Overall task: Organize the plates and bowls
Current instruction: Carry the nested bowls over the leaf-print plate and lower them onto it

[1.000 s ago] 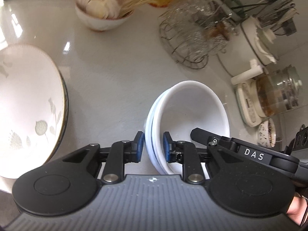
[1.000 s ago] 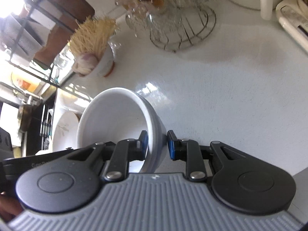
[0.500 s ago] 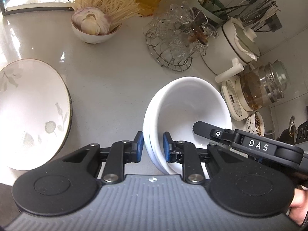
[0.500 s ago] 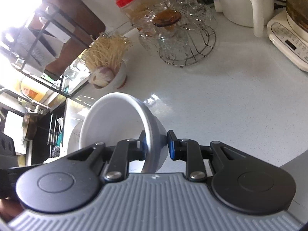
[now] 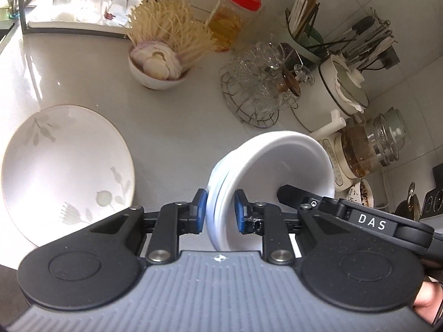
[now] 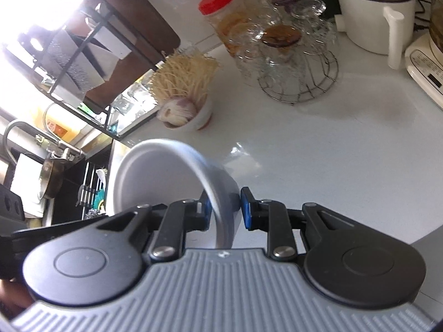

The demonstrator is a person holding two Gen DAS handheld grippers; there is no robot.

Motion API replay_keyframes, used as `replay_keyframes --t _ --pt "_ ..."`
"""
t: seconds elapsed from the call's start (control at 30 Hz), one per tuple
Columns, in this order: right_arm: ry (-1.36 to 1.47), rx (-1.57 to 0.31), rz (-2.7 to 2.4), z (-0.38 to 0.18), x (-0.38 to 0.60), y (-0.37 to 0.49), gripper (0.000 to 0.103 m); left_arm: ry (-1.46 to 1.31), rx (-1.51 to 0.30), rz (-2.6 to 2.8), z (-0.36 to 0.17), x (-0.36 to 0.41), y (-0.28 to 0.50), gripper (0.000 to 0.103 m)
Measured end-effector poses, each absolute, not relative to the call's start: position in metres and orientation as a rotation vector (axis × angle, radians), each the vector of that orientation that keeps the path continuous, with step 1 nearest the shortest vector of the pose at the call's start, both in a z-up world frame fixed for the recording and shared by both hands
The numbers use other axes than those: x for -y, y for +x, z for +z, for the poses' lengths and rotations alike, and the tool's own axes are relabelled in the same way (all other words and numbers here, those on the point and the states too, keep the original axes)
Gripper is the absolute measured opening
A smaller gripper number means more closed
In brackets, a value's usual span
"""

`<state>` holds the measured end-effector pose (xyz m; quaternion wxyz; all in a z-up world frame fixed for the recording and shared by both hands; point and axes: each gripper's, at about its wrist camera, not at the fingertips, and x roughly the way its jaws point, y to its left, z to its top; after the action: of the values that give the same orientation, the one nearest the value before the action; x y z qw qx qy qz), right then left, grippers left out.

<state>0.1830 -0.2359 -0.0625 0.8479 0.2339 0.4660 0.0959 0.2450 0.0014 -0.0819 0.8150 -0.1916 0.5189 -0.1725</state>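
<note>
We've got the stack of glossy white ceramic bowls (image 5: pixel 279 171) pinched from both sides here and tipped up off the pale speckled surface (image 5: pixel 171 116). The left gripper (image 5: pixel 220 211) has its blue-padded fingers (image 5: pixel 200 210) clamped on the near rim of the stack, low in the middle of the left wrist view. The right gripper (image 6: pixel 225 206) is clamped on the opposite rim, low centre in its own view, where the stack looks greyer in shadow.

To do this bit well, we'd say keep both hands moving together and at the same tilt. Two rim pinches on nested bowls can twist apart or let the inner one slide, so no sudden rolls. Glazed ceramic is slick, so we'd keep the pinch firm.

Looks-wise: the bowls are plain white and deep, with at least two or three rims nested, and a thin blue line shows on one edge. They hang in the lower middle of the left view, well clear of the big white plate with faint grey leaf print (image 5: pixel 66 171) at the left edge. That plate looks like the likely neighbour for sorting.
</note>
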Motion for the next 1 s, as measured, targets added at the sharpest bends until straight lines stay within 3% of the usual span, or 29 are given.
replay_keyframes --t 0.47,1.0 --pt "0.504 -0.968 0.225 -0.077 0.167 0.184 0.025 -0.369 -1.087 -0.364 -0.088 -0.075 0.249 0.025" --pt "0.462 -1.068 0.336 -0.107 0.090 0.221 0.025 -0.529 -1.076 -0.220 -0.116 -0.170 0.259 0.025"
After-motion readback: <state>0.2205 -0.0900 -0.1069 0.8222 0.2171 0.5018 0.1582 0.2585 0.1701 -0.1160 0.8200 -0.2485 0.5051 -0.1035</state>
